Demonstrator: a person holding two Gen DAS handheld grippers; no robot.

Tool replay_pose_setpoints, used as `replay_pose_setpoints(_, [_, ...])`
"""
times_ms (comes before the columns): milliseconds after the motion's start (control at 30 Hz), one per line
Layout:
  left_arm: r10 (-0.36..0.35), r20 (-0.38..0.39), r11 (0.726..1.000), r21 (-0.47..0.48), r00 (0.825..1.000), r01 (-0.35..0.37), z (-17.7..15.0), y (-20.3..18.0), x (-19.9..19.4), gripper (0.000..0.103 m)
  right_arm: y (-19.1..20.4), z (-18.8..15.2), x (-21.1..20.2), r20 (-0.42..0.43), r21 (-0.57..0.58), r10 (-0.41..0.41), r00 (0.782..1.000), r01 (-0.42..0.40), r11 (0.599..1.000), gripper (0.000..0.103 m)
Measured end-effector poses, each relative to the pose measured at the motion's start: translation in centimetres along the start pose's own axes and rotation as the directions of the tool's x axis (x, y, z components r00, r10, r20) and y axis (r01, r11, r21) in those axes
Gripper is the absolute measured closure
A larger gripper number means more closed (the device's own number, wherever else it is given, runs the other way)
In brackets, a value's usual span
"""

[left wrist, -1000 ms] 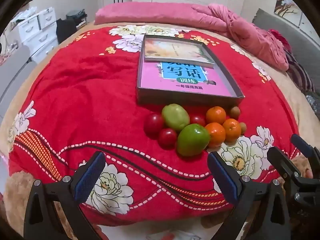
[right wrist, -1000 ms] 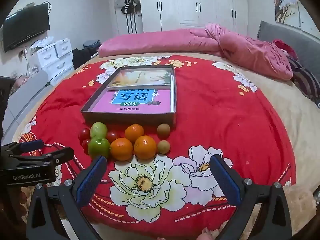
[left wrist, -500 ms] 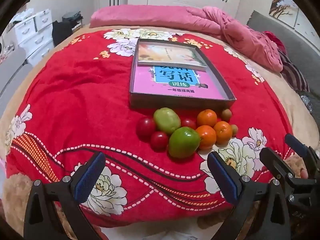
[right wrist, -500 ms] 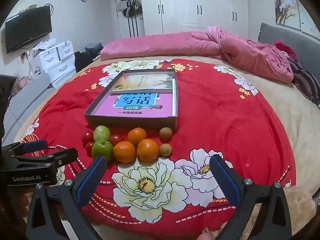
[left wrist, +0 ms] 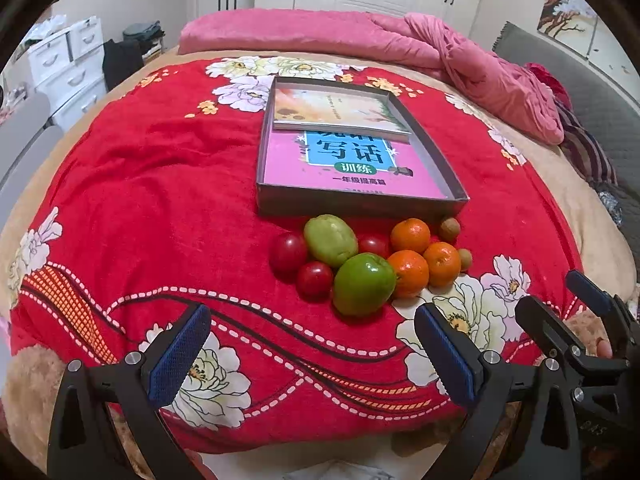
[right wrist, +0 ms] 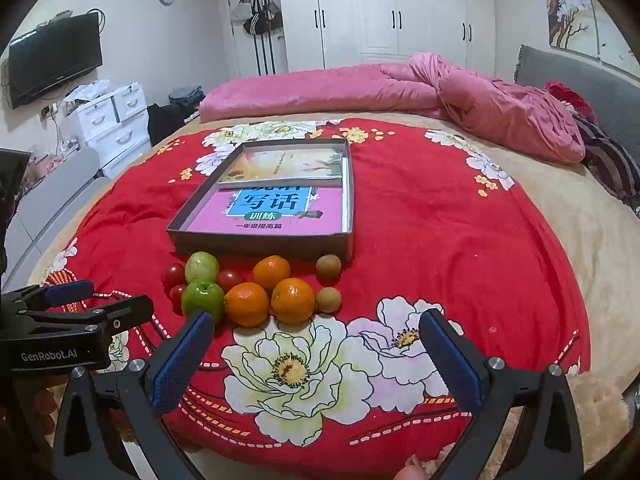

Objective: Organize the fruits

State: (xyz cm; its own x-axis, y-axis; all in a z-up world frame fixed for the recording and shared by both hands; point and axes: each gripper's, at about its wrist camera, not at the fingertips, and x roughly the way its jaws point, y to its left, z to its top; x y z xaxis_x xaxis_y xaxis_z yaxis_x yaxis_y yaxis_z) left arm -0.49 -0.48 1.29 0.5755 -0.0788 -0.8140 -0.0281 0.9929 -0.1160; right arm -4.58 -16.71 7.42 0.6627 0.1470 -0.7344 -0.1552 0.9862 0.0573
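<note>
A cluster of fruit lies on the red floral blanket (left wrist: 140,208) just in front of a shallow grey box (left wrist: 356,203). It holds a green apple (left wrist: 363,289), a paler green fruit (left wrist: 330,240), three oranges (left wrist: 409,274), red tomatoes (left wrist: 288,257) and two small brown fruits (left wrist: 449,229). The right wrist view shows the same green apple (right wrist: 202,299), oranges (right wrist: 293,300) and grey box (right wrist: 264,245). My left gripper (left wrist: 312,354) is open, short of the fruit and empty. My right gripper (right wrist: 316,358) is open over a white flower print, also empty.
The grey box holds a pink book (left wrist: 352,168) and a second book (left wrist: 340,110) on top. A pink quilt (right wrist: 400,88) is bunched at the back of the bed. White drawers (right wrist: 116,120) and a wall television (right wrist: 56,58) stand at the left.
Both grippers have pulled back and risen slightly, so the fruit and the box sit a little farther away in both views. Nothing has been grasped.
</note>
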Motion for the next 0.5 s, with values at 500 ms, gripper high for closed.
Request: replay_pose_setpoints(500, [-0.005,0.004,1.000,-0.001,1.000,0.005,-0.12,-0.12,-0.15,0.002,0.13,0.33,-0.25,0.006,-0.003,-0.002,1.000,0.002,1.000,0.000])
